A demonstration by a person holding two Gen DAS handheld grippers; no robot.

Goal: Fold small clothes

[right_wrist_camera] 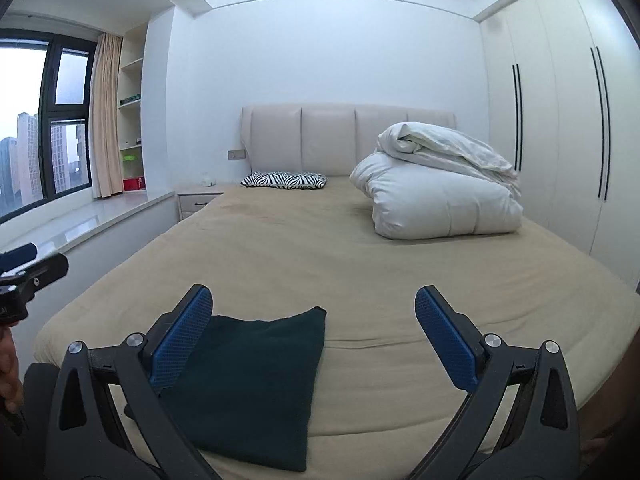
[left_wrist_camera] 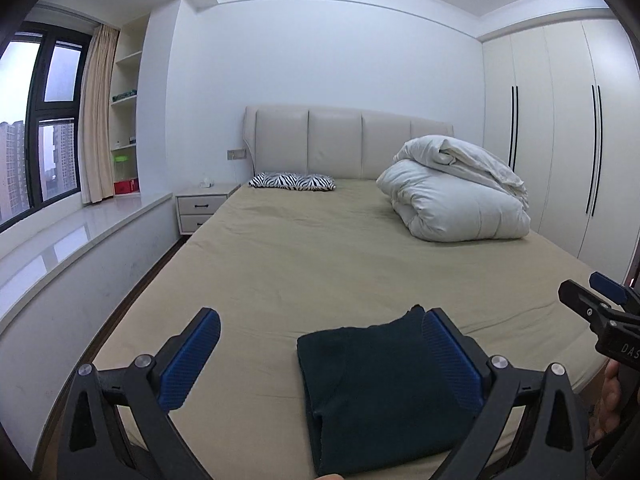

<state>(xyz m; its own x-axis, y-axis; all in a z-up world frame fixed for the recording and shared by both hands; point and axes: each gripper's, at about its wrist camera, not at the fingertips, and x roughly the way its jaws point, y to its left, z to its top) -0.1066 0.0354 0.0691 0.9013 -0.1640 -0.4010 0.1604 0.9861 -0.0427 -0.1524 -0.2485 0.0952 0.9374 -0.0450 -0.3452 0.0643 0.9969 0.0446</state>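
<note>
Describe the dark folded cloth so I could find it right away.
Start at the big bed with the tan sheet. Come away from the headboard to the near edge, where the dark green folded garment lies flat. It is the only dark thing there; the white duvet and zebra pillow sit at the far end.

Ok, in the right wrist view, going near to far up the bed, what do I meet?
Right gripper, open, nothing held → dark folded cloth on the sheet → white duvet → zebra pillow → headboard.

Folded cloth (left_wrist_camera: 372, 392) on bed (left_wrist_camera: 304, 264), duvet (left_wrist_camera: 456, 192) behind.
</note>
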